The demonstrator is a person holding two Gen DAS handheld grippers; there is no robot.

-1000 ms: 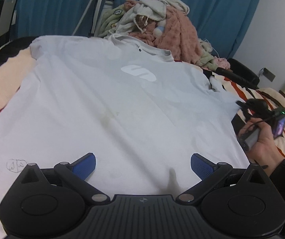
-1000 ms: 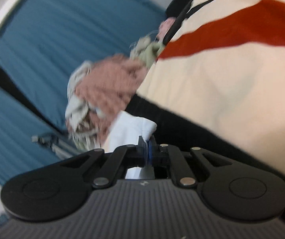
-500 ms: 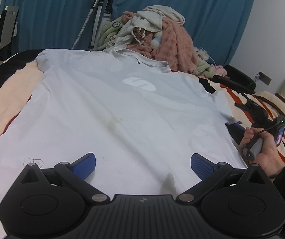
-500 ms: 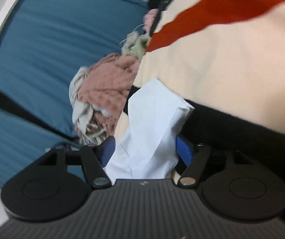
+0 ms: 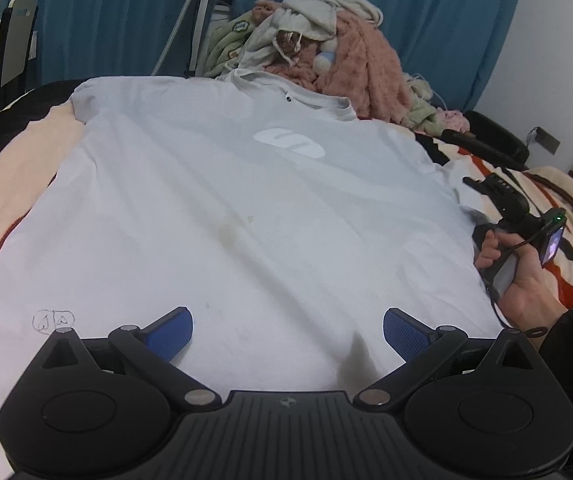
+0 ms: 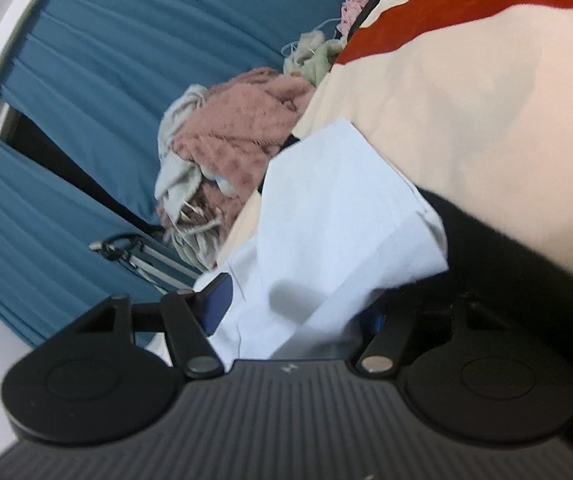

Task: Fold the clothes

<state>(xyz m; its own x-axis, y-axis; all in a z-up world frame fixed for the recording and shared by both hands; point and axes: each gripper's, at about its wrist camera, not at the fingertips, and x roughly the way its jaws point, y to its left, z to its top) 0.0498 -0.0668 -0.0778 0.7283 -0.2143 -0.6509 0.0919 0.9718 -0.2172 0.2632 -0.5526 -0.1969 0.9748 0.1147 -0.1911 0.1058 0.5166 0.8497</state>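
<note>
Both grippers stand spread: the left gripper [image 5: 288,330] above the white T-shirt [image 5: 238,216] lying flat ahead on the bed [image 5: 566,188], the right gripper [image 6: 298,304] around its sleeve [image 6: 338,216].

T-shirt [image 5: 246,216]: spread flat on the striped blanket [image 5: 566,200].
Left gripper [image 5: 288,334]: held over the hem, jaws wide apart.
Clothes pile [image 5: 326,48]: heaped behind the collar.
</note>
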